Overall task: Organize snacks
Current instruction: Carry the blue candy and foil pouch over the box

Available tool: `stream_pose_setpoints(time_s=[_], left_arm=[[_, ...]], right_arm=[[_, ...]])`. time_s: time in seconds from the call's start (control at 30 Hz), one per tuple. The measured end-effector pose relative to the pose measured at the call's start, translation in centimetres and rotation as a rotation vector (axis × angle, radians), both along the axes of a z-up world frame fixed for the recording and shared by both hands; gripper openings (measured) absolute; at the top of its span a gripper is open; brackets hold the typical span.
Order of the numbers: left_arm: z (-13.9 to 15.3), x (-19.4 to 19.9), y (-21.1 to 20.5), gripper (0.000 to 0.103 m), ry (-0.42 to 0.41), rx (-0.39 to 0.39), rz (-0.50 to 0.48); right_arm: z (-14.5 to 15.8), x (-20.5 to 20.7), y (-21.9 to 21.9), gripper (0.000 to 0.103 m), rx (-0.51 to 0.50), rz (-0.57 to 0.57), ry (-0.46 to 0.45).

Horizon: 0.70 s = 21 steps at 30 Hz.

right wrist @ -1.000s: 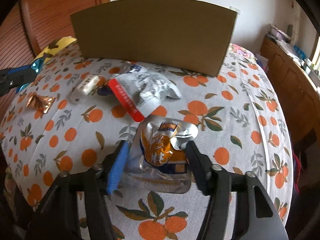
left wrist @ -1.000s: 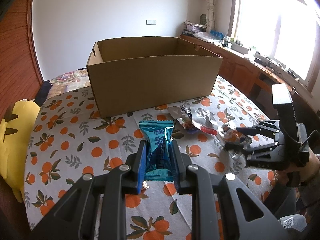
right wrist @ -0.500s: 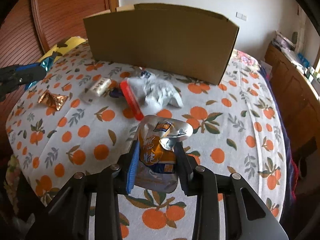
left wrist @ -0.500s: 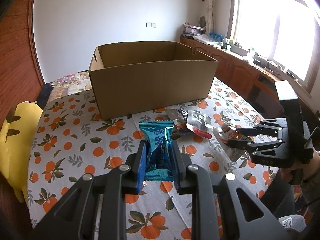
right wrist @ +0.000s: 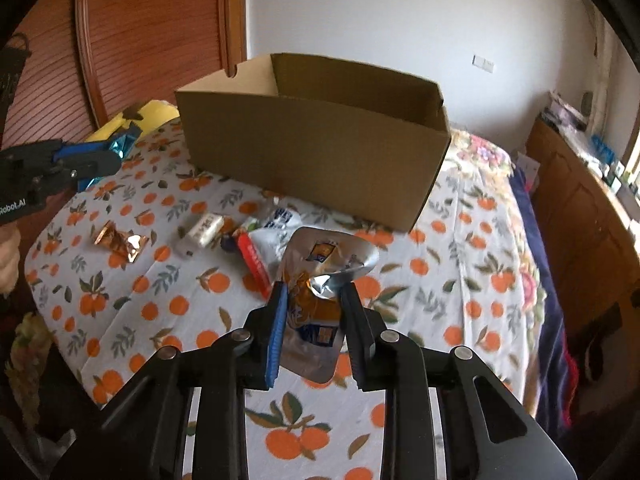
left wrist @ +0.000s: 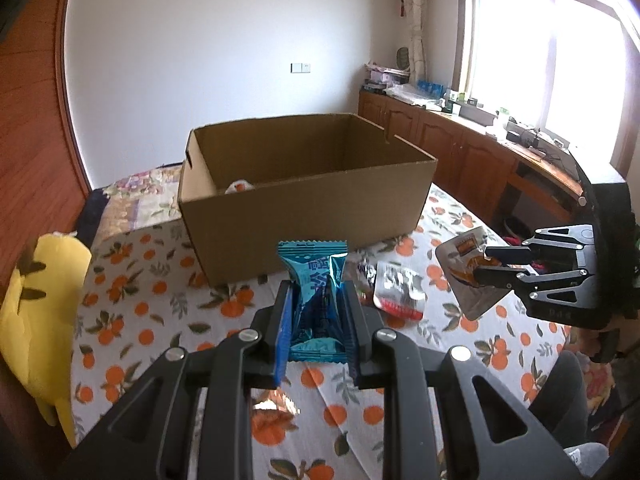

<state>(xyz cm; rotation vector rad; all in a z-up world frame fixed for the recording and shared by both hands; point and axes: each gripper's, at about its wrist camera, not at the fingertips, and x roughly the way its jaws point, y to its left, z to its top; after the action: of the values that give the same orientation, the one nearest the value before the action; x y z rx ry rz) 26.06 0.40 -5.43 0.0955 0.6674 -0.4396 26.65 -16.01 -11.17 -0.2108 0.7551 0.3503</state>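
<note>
My left gripper is shut on a blue snack packet and holds it above the table, in front of the open cardboard box. A white item lies inside the box. My right gripper is shut on a silver and orange pouch, lifted above the table. The pouch also shows in the left wrist view. The left gripper shows at the left of the right wrist view.
On the orange-print tablecloth lie a gold wrapper, a small white packet and a silver pouch with a red edge. A yellow plush sits at the left. Wooden cabinets stand along the window.
The right gripper closed on the silver and orange pouch and lifted it off the table. Both grippers rose, so the box interior now shows.
</note>
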Motion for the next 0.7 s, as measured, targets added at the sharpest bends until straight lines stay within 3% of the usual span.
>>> stream_pose_setpoints(time_s=[0.4, 0.7], left_arm=[[3.1, 5.2, -1.2, 0.021, -0.063, -0.026, 0.005], [4.6, 10.9, -1.3, 0.022, -0.099, -0.039, 0.023]], right_arm=[[5.6, 3.2, 0.3, 0.025, -0.001, 0.049, -0.119], [8.3, 8.9, 1.1, 0.025, 0.004, 0.077, -0.19]])
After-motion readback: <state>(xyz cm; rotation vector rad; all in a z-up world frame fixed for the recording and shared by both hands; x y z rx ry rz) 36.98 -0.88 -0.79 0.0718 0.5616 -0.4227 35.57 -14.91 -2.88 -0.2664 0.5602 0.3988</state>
